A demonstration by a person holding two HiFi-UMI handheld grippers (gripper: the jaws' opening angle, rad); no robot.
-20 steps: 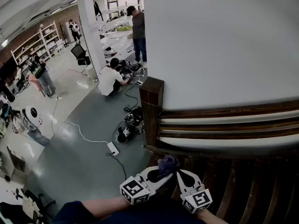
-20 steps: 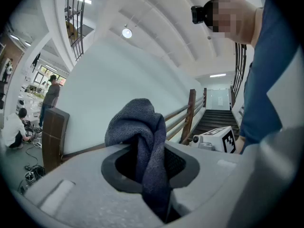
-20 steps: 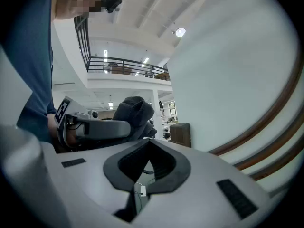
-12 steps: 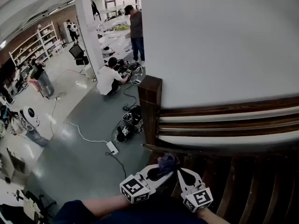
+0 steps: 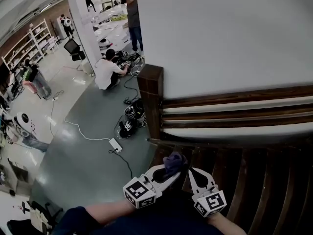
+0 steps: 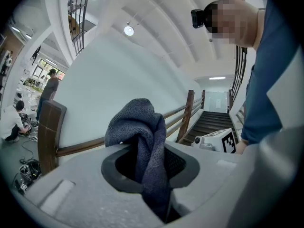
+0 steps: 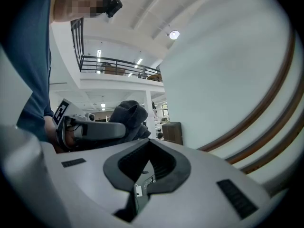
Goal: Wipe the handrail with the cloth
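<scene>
The cloth [image 5: 174,161] is pinched in the left hand-held gripper [image 5: 171,173]. Its jaws are closed on the lower folds, and a dark bunch of fabric stands up above them. The right hand-held gripper [image 5: 192,173] is held just beside it, with its jaws brought together on nothing. The handrail [image 5: 234,103] is seen ahead, running from the wooden post [image 5: 150,97] along the white wall [image 5: 225,38], well apart from the cloth. No contact is made yet, so the step in hand is judged to be the approach.

For a good wipe, the free bunch of cloth, not the jaw tips, should be laid on the rail's upper face. A firm pinch is called for, since friction is likely to drag the fabric out. A start near the post and one steady stroke along the rail would be sensible, with the empty gripper held clear of the path.
</scene>
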